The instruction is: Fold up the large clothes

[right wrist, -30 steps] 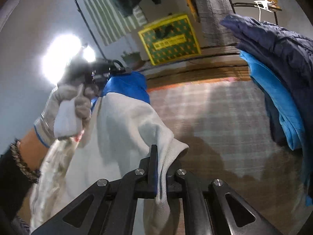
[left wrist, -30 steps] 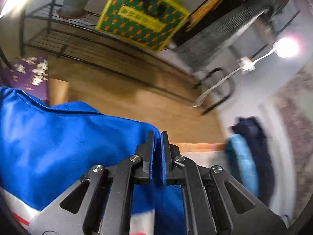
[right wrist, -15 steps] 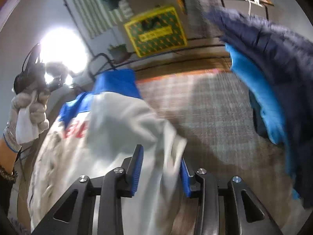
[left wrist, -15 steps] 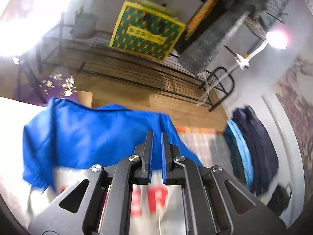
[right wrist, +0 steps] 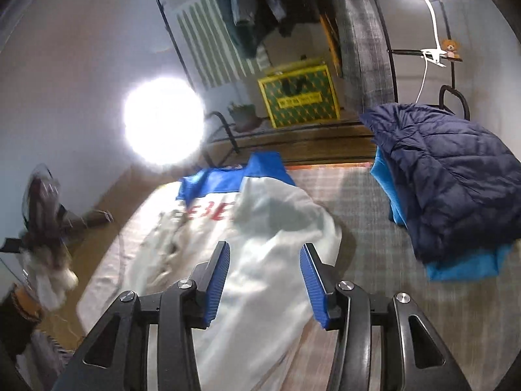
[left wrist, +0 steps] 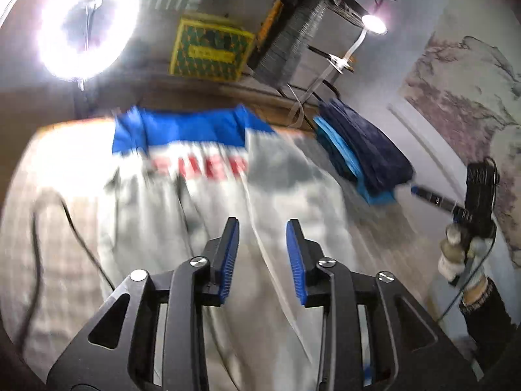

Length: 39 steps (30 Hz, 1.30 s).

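Note:
A white and blue jacket (left wrist: 208, 179) with red letters lies spread on the checked tabletop (right wrist: 364, 202), blue collar end at the far side; in the right wrist view the same jacket (right wrist: 270, 228) has a sleeve folded across its body. My left gripper (left wrist: 262, 254) hangs above the jacket's near part, its jaws opening with nothing pinched between them. My right gripper (right wrist: 265, 273) hovers over the jacket's white near edge, jaws also opening and clear of the cloth. A gloved hand (left wrist: 459, 254) holding the right gripper shows at the right of the left wrist view.
A stack of folded clothes, a navy padded jacket (right wrist: 456, 176) on a light blue garment (right wrist: 465, 264), sits at the table's right side. A bright ring light (left wrist: 86, 31) stands at the far left. A yellow-green box (right wrist: 299, 97) and a wire rack are behind the table.
Both grippers let go of the jacket and pulled back and up. The jacket, held up a second ago, now lies flat on the table.

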Each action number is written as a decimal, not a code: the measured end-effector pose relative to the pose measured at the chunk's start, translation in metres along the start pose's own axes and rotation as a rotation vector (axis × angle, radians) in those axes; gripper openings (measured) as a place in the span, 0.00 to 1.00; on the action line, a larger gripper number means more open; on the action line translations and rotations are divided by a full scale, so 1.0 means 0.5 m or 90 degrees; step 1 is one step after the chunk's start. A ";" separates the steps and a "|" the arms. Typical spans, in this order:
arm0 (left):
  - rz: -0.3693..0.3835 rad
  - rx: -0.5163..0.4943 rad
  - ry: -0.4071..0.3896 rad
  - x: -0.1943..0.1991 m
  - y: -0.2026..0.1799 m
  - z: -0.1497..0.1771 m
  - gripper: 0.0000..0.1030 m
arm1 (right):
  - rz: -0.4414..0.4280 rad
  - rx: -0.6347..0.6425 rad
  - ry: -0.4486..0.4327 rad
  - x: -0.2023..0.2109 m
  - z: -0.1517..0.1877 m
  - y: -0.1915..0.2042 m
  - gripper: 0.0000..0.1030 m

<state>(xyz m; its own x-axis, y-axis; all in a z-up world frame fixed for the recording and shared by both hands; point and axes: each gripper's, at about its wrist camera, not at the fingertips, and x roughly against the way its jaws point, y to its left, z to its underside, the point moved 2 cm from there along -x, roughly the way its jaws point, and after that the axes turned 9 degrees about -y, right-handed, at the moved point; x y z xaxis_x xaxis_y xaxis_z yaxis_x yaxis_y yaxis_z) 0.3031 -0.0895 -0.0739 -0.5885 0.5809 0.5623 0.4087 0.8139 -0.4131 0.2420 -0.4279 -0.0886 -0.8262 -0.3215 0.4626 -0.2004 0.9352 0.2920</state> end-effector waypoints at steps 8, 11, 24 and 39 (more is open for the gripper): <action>0.060 0.020 0.108 0.058 -0.079 0.223 0.30 | -0.049 -0.063 -0.036 0.241 0.072 0.034 0.51; 0.073 0.049 0.142 0.050 -0.090 0.296 0.36 | -0.055 -0.087 -0.027 0.294 0.124 0.042 0.52; 0.043 0.068 0.214 -0.020 -0.131 0.444 0.36 | -0.088 -0.179 0.163 0.197 0.411 0.122 0.52; 0.081 0.114 0.190 -0.022 -0.127 0.465 0.07 | -0.047 -0.142 0.271 0.042 0.506 0.122 0.05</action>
<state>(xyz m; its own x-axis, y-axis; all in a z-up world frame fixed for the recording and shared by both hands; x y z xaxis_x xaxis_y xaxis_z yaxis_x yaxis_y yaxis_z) 0.1215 -0.1509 -0.2206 -0.3004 0.6771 0.6718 0.3213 0.7350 -0.5971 0.0792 -0.3402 -0.2728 -0.5159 -0.4620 0.7214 -0.0944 0.8676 0.4882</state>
